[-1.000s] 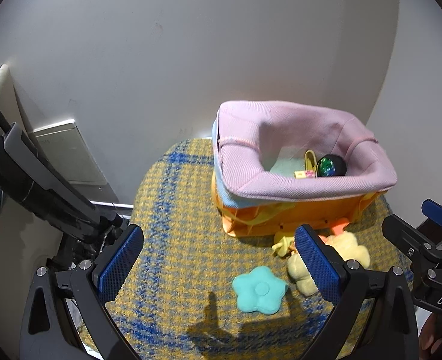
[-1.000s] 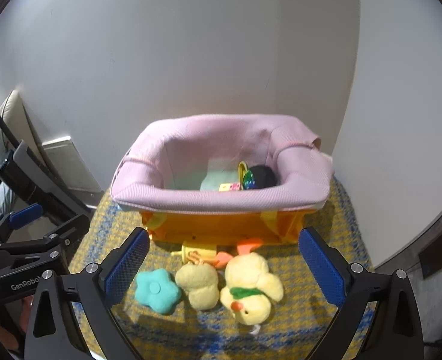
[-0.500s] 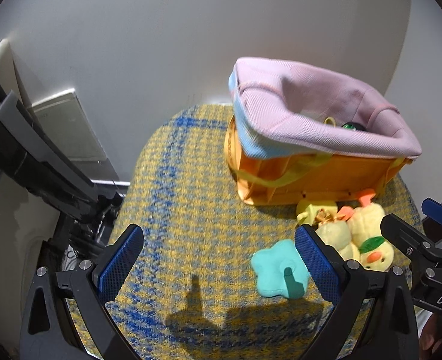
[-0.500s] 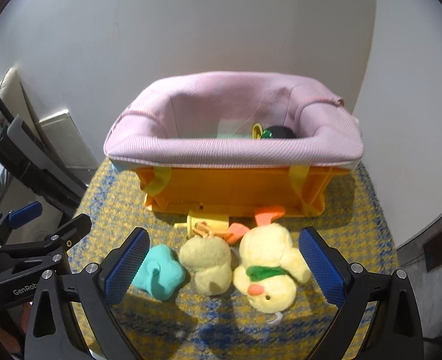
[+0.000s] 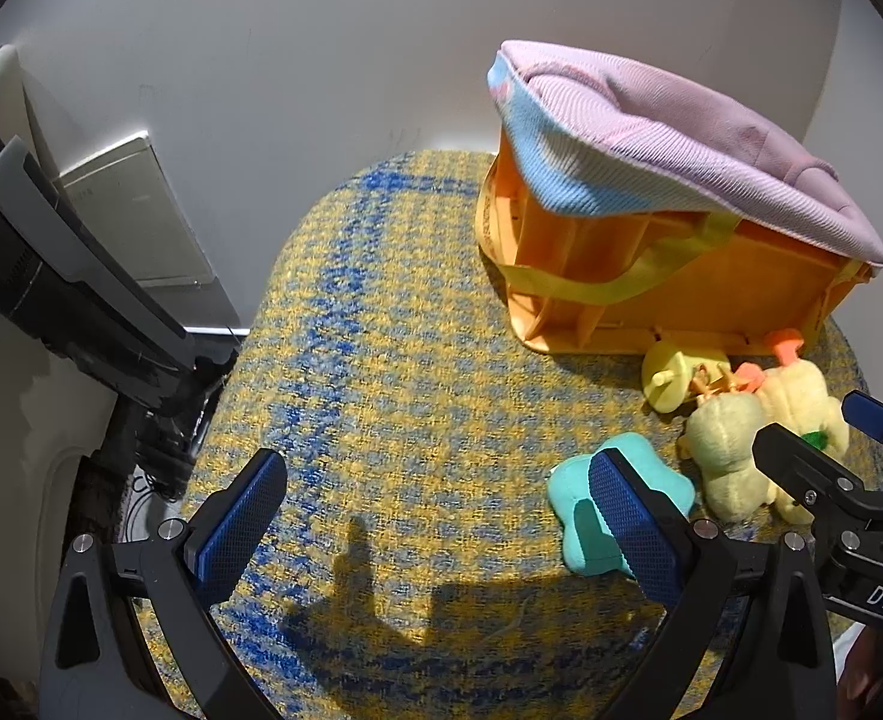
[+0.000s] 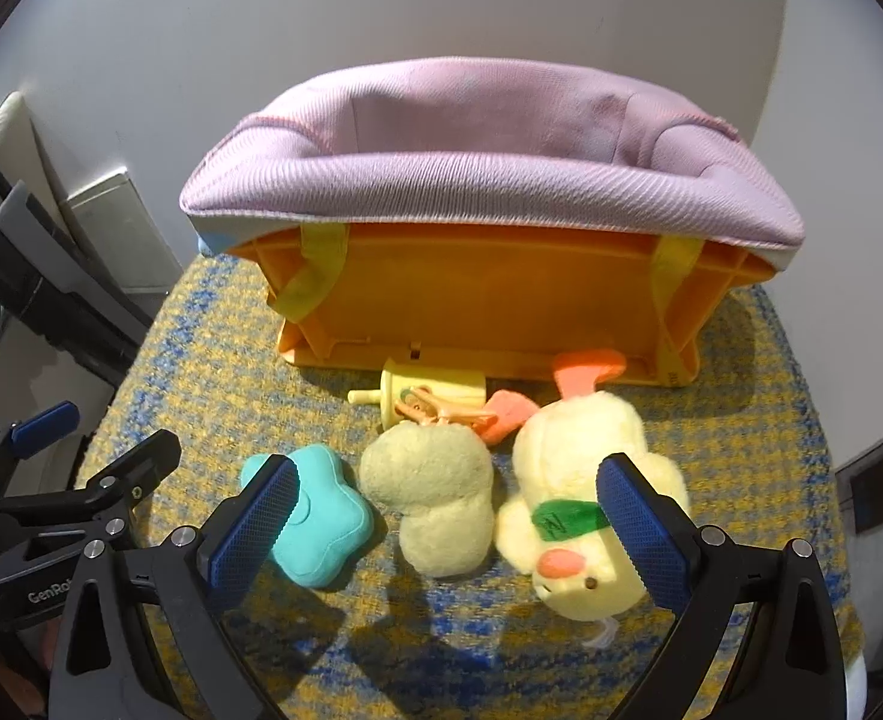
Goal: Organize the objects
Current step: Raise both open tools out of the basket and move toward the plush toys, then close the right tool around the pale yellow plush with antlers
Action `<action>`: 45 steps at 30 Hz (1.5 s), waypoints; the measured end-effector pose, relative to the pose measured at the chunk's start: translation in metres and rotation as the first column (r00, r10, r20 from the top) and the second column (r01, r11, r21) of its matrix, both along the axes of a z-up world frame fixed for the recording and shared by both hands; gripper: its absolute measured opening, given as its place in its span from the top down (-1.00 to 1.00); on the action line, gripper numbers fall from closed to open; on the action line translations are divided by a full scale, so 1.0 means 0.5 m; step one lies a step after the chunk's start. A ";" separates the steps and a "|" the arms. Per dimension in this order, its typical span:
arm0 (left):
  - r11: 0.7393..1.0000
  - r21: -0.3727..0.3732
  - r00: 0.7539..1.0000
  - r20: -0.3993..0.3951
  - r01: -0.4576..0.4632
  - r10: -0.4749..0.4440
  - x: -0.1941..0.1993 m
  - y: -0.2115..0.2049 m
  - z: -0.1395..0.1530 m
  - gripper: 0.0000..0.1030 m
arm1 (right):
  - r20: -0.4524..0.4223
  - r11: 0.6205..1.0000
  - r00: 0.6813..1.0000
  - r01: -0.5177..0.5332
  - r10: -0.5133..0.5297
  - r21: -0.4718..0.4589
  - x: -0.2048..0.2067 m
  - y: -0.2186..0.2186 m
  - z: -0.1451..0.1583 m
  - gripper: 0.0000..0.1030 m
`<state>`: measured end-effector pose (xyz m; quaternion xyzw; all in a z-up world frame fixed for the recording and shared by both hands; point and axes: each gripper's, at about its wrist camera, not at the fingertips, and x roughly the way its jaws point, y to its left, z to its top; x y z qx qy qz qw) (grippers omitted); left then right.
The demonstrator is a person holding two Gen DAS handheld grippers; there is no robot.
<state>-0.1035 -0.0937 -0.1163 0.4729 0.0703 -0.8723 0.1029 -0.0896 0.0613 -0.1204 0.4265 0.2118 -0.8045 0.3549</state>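
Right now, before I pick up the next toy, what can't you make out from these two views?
- Basket contents: both views, hidden behind its pink liner rim.
- Yellow plastic toy: right wrist view, partly covered by the pale plush; its shape is unclear.
- Teal star: left wrist view, part hidden by the left hand-held gripper finger.
- Duck plush: right wrist view, flank behind the right hand-held gripper finger.

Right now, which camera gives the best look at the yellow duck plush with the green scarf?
The right wrist view. The duck plush lies whole in front of the orange basket, its beak and green scarf showing. In the left wrist view the duck plush sits at the right edge, partly hidden behind the right gripper.
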 end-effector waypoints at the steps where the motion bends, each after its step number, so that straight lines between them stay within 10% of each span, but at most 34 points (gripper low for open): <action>1: 1.000 -0.001 1.000 0.002 0.000 0.000 -0.001 0.000 -0.004 -0.99 | 0.002 1.000 1.000 -0.001 0.001 0.003 0.001 -0.002 -0.004 -0.94; 20: 0.999 0.005 0.999 0.044 -0.033 0.032 -0.027 -0.017 -0.059 -0.99 | 0.027 0.999 0.999 -0.021 0.020 0.025 -0.021 -0.042 -0.058 -0.92; 31: 1.000 -0.010 0.999 0.043 -0.012 0.013 -0.023 -0.006 -0.059 -0.99 | 0.130 0.998 0.991 0.008 -0.016 0.062 -0.041 -0.034 -0.104 -0.08; 45: 0.999 0.020 0.999 -0.007 0.041 -0.041 -0.029 0.058 -0.014 -0.99 | 0.094 0.999 0.995 0.024 -0.021 -0.038 -0.019 0.047 -0.003 -0.06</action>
